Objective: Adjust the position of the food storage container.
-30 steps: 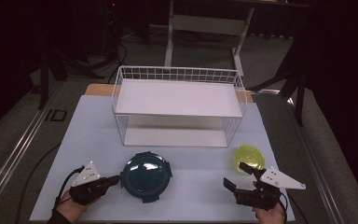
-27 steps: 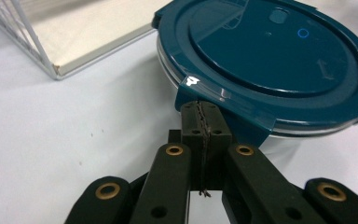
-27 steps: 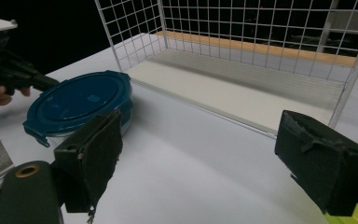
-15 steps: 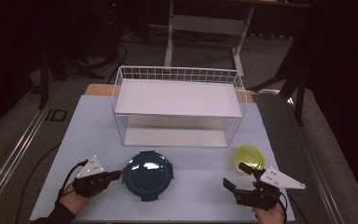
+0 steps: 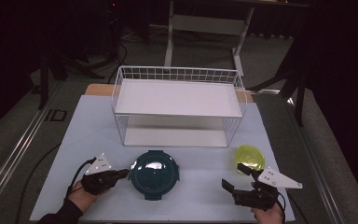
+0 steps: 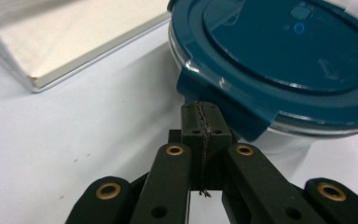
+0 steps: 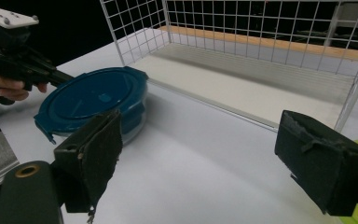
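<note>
Jaws pressed together at blue container latch (left gripper view)

The left hand-held gripper sits low at the near left, jaws pressed together, pointing right. The right hand-held gripper rests at the near right, jaws spread wide, gripped by a hand from below.
</note>
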